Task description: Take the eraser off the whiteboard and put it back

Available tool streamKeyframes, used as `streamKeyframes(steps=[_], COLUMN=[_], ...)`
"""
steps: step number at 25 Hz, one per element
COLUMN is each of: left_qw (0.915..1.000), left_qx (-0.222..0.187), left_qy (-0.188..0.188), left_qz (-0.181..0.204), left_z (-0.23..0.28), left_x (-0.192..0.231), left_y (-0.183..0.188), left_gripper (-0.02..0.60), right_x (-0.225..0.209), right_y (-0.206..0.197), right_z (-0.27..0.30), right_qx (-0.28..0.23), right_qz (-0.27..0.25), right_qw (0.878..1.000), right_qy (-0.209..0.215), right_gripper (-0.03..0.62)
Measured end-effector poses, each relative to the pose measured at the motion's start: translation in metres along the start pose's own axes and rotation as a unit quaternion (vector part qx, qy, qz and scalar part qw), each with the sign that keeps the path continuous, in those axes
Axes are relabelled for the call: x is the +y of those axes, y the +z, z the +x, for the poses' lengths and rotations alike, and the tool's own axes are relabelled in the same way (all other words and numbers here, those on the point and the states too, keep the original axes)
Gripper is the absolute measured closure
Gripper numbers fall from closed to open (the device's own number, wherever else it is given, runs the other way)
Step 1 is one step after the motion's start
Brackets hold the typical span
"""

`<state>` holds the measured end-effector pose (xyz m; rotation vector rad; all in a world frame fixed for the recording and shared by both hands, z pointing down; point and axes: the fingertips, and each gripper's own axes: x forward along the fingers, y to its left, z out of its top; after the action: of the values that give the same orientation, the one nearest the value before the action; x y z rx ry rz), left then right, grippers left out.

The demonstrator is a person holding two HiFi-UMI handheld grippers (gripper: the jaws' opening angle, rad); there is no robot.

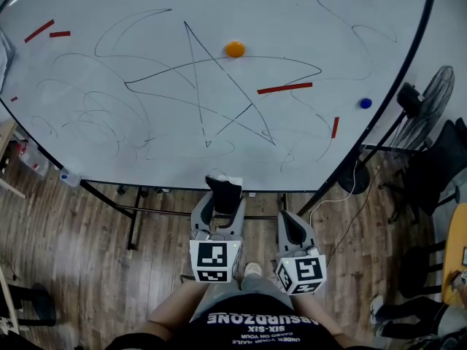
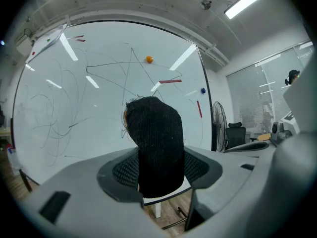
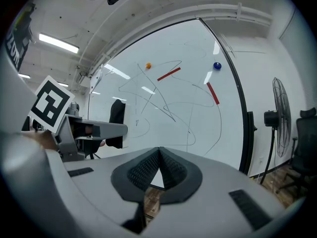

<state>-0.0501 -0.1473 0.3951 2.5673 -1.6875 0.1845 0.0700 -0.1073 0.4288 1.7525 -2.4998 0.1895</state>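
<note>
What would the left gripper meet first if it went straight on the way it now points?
Most likely the whiteboard, low on its scribbled face, with the eraser clamped in the jaws of the left gripper touching first; the depth between them is unclear.

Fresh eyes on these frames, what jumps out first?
The huge whiteboard fills the view, scribbled over with a big star in the middle. Low and centre, the left hand-held gripper is clamped on a black eraser near the board's bottom edge. An orange magnet sits just right of the star's top.
</note>
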Motion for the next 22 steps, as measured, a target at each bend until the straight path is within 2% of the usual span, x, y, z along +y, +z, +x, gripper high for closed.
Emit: streamKeyframes(steps=[11, 22], left_qw=[0.9997, 0.9996], left_qx=[-0.020, -0.022], left_qy=[0.001, 0.009], left_qz=[0.013, 0.018], left_z=[0.030, 0.058], left_x=[0.007, 0.015], left_y=[0.021, 0.028], left_gripper=[0.336, 0.336], right_x=[-0.006, -0.009], right_y=[0.003, 0.009], right_z=[0.013, 0.034], right_qx=[-0.002, -0.008], right_qz=[0.000, -0.002], right_qw=[1.000, 1.000], right_qy=[-0.004, 0.003], right_gripper=[0.595, 0.595])
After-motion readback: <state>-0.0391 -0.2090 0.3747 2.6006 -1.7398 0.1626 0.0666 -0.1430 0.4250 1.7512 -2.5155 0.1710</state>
